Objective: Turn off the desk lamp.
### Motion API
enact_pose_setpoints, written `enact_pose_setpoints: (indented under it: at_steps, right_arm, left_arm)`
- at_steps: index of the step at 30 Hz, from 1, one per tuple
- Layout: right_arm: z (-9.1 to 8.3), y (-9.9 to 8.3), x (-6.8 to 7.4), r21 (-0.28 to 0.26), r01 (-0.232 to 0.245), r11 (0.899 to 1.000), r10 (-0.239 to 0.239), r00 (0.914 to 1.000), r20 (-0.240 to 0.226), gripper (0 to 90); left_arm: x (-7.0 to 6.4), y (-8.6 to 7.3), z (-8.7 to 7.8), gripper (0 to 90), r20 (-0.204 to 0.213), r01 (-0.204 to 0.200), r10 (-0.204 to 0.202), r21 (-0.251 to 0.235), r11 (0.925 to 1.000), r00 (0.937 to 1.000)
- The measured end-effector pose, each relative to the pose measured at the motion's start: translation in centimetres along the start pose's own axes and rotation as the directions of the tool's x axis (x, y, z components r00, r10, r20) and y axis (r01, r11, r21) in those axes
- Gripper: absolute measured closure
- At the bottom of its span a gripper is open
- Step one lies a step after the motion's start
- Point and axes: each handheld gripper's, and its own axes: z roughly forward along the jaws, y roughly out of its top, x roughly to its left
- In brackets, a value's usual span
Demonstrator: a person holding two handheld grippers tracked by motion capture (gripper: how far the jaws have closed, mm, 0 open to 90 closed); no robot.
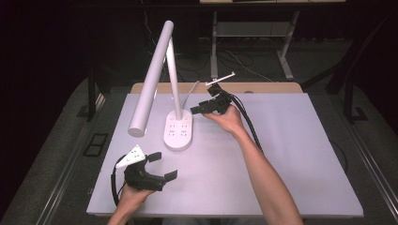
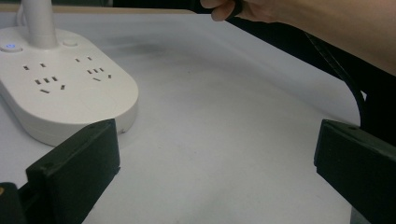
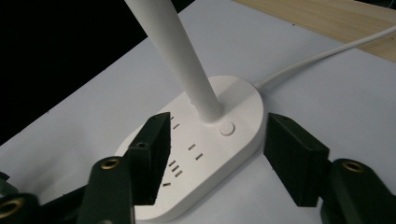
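Two grippers spread wide: the right gripper (image 3: pixel 215 158) straddles the lamp base (image 3: pixel 224 140), the left gripper (image 1: pixel 164 165) holds nothing.

Left gripper (image 1: pixel 162 165) low near table edge, jaws wide apart. Right gripper (image 1: pixel 199 108) extended forward, jaws spread.

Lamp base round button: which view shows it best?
Right gripper view: the round button sits unobstructed beside the pole on the lamp base, between the right gripper's open jaws. Left gripper view shows it small, top-left; in the high view it is too small to tell.
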Motion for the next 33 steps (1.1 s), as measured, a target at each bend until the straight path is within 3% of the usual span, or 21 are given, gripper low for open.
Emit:
enact_pose_setpoints:
  at_steps: [2, 18, 22, 28, 33]
  right_arm:
    - [0.5, -0.2, -0.3, -0.004, -0.002, 1.000, 0.002, 0.9999, -0.012, 51.6]
    - [3.1, -0.9, -1.3, -0.036, -0.034, 0.999, 0.032, 0.9980, -0.056, 76.0]
    - [3.8, -1.1, -1.5, -0.054, -0.036, 0.998, 0.031, 0.9955, -0.089, 83.4]
    - [4.5, -1.2, -1.5, -0.032, -0.022, 0.999, 0.020, 0.9970, -0.075, 89.8]
    - [5.4, -1.1, -1.5, -0.017, -0.017, 1.000, 0.016, 0.9982, -0.058, 89.9]
  left_arm:
    - [0.1, 0.0, 0.0, 0.0, -0.002, 0.004, -0.004, 0.000, 1.0000, 1.0000]
    - [0.3, 0.0, -0.3, 0.0, -0.003, 0.006, -0.006, -0.007, 1.0000, 1.0000]
    - [0.2, 0.0, -0.3, 0.0, -0.001, 0.003, -0.003, -0.004, 1.0000, 1.0000]
    - [0.0, 0.0, -0.2, 0.0, 0.007, -0.003, 0.003, 0.000, 1.0000, 1.0000]
    - [0.0, 0.0, -0.3, 0.0, 0.006, 0.001, -0.001, -0.003, 1.0000, 1.0000]
